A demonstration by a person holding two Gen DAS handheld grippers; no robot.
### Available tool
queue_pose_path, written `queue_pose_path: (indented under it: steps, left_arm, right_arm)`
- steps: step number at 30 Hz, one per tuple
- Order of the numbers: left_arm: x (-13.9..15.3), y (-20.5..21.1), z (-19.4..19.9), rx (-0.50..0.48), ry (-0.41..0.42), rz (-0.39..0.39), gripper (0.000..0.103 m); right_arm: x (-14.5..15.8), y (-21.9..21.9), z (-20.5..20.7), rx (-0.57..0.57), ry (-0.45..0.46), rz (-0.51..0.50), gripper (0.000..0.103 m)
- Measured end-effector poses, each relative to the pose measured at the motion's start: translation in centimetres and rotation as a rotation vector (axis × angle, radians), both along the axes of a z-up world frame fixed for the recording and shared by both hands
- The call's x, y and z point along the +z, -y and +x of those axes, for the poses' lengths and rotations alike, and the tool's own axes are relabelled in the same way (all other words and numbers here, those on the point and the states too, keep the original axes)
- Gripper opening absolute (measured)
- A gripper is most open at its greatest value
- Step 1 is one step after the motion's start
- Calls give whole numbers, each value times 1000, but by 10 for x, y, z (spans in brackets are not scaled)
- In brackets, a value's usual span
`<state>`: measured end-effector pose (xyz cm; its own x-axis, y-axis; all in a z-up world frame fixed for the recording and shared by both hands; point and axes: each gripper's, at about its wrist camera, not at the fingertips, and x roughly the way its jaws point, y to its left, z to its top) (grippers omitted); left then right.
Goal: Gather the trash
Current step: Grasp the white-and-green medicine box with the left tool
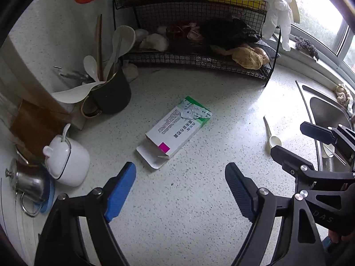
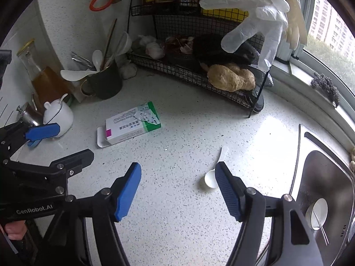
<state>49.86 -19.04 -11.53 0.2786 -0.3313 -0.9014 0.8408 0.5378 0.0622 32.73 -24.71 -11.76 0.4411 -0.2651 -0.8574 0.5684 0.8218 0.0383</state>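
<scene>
An opened white and green medicine box lies flat on the speckled counter, its flap open toward me. It also shows in the right wrist view. My left gripper is open and empty, just short of the box's open end. My right gripper is open and empty, over bare counter to the right of the box. A white plastic spoon lies beside its right finger, and also shows in the left wrist view.
A black wire rack with food stands at the back. A dark mug of utensils, a white sugar pot and a steel teapot stand at left. A steel sink holding a bowl is at right.
</scene>
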Motion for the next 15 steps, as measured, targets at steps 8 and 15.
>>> queue_pose_path:
  steps: [8, 15]
  left_arm:
    - [-45, 42, 48, -176, -53, 91, 81]
    - [-85, 69, 64, -290, -97, 154, 81]
  right_arm:
    - [-39, 26, 36, -95, -85, 79, 67]
    - [-60, 43, 53, -131, -128, 143, 67]
